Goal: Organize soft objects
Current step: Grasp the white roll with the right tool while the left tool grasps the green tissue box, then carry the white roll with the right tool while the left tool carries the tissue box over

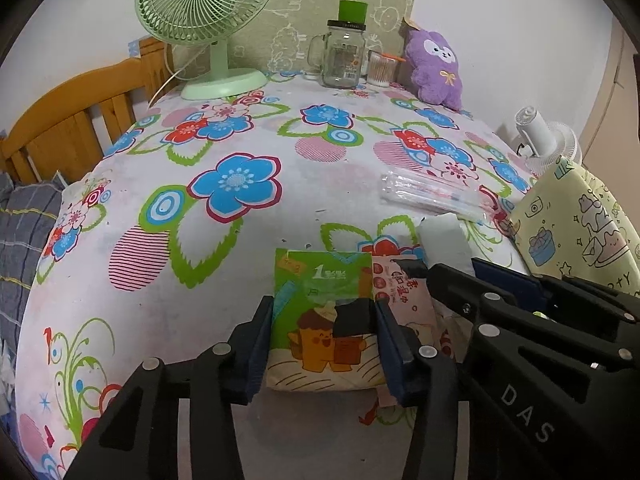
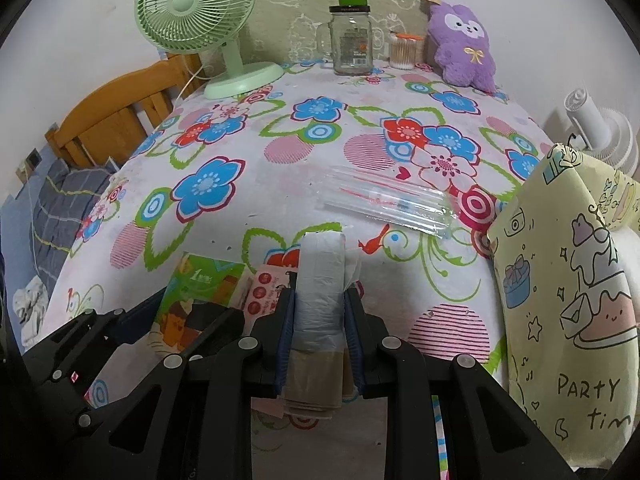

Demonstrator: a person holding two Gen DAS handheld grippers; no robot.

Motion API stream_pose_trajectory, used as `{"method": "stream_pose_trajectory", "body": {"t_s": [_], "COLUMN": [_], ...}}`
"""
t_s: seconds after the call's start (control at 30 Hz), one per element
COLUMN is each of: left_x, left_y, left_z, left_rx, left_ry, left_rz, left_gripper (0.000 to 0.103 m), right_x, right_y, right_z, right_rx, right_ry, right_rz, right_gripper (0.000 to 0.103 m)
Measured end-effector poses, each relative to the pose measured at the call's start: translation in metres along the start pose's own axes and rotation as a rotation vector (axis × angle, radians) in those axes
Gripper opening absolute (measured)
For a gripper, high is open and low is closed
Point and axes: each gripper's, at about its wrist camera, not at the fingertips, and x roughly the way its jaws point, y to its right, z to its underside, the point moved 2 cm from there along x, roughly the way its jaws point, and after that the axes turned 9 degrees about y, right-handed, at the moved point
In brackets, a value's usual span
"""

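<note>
Gripping the green tissue pack [image 1: 320, 312] between its jaws, the left gripper [image 1: 322, 344] holds it at six o'clock on the floral desk [image 1: 280, 184]. Beside it at three o'clock, the right gripper [image 2: 320, 332] clamps a grey bag roll [image 2: 320, 280]; a pink wipes packet [image 1: 404, 296] lies between them.

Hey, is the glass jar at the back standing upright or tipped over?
Upright. The glass jar stands on its base on the floral cloth, its black lid on top and handle at the side, between the green fan and purple plush.
</note>
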Motion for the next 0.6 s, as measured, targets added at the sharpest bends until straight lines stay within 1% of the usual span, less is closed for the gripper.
{"method": "stream_pose_trajectory", "body": {"t_s": [0.23, 0.6], "left_x": [-0.011, -0.036], "left_y": [0.005, 0.017], "left_z": [-0.004, -0.018], "left_rx": [0.010, 0.028], "left_ry": [0.024, 0.090], "left_rz": [0.000, -0.011], "left_gripper": [0.048, 0.048], "right_x": [-0.011, -0.043], "right_y": [-0.002, 0.002], "right_z": [-0.002, -0.013], "right_rx": [-0.008, -0.019], "right_ry": [0.024, 0.102], "right_rz": [0.004, 0.010], "right_gripper": [0.027, 0.027]}}
